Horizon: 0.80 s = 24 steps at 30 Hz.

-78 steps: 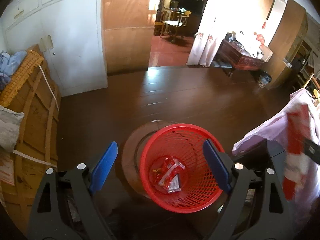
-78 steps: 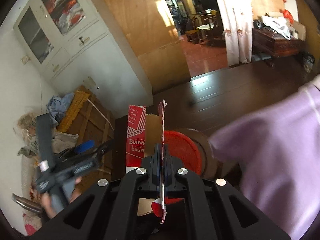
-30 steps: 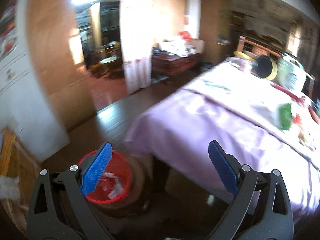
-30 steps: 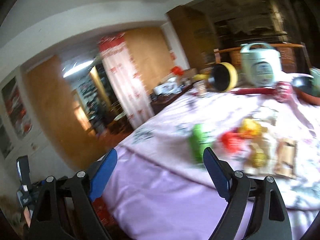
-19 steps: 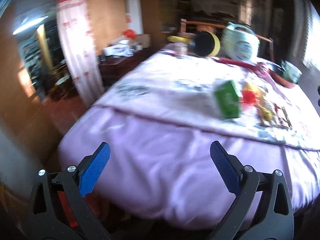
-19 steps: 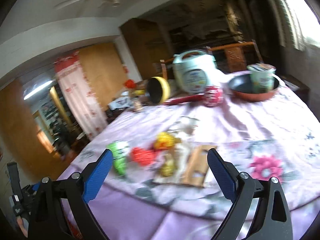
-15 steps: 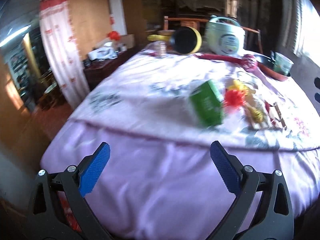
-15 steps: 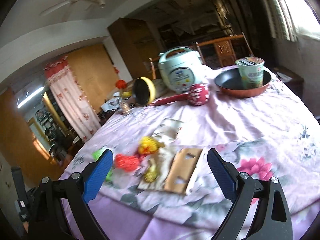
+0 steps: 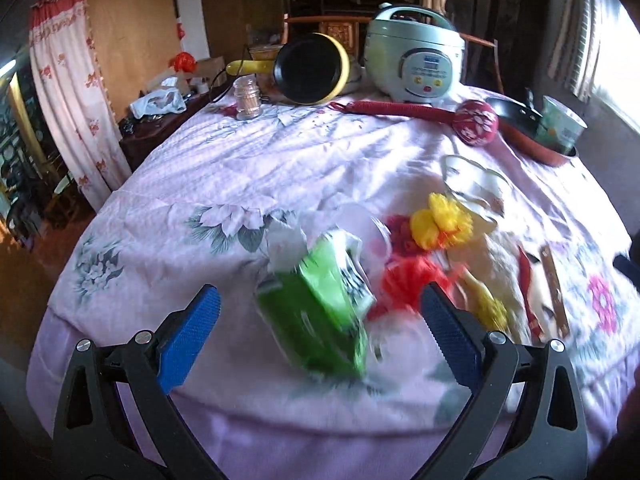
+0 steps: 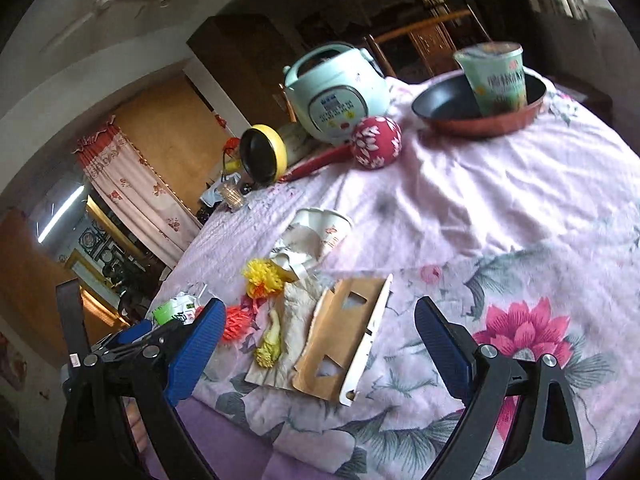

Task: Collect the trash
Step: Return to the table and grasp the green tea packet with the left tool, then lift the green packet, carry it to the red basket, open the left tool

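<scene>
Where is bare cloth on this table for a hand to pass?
Bare: between toothpick jar and green carton; between frying pan and cardboard piece. Crowded: litter from carton to crushed paper cup.

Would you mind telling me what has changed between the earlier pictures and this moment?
The right hand-held gripper, earlier shut on a red-and-white carton over the red basket, has let it go and now stands open and empty. Both views have swung from the basket to the table, facing the green carton and brown cardboard piece. The left hand-held gripper stays open and empty.
</scene>
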### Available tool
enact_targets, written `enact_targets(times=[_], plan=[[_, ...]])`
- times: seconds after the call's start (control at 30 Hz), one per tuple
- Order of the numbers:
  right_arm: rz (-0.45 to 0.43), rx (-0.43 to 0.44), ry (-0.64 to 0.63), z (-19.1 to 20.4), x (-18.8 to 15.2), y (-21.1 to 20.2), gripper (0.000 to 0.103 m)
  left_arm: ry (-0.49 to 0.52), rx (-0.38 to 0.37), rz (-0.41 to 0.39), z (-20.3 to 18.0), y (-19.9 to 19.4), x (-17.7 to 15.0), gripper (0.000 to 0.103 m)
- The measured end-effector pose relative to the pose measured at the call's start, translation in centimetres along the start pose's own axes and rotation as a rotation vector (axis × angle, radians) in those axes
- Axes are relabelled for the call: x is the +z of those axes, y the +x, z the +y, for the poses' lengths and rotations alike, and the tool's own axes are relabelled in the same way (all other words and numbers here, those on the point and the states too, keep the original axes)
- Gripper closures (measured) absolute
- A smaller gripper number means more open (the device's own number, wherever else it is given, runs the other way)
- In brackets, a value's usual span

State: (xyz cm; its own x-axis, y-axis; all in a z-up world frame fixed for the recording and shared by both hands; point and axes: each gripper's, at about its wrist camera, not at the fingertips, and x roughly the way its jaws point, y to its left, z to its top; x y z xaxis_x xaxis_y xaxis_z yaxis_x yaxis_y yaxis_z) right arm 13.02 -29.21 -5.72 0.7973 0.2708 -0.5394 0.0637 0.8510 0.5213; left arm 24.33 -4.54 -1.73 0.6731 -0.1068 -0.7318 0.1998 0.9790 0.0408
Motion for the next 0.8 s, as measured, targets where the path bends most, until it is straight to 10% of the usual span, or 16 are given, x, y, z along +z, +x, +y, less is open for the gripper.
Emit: enact_targets(times=[0.2, 0.37, 0.8], plan=[[0.05, 0.03, 0.037, -0.4, -0.2, 1.1, 0.009, -0.077, -0.018, 0.038, 1.6, 2.0, -0.4, 0.01], [0.054, 0.0, -0.004, 0.4, -0.5, 1.2, 0.009, -0.105, -0.092, 0.011, 2.7, 1.2, -1.1, 0.053], [0.062, -0.027, -0.034, 0.8, -0.9, 1.4, 0.009, -0.268, -0.076, -0.033, 9.9, -3.8, -3.5, 0.055]])
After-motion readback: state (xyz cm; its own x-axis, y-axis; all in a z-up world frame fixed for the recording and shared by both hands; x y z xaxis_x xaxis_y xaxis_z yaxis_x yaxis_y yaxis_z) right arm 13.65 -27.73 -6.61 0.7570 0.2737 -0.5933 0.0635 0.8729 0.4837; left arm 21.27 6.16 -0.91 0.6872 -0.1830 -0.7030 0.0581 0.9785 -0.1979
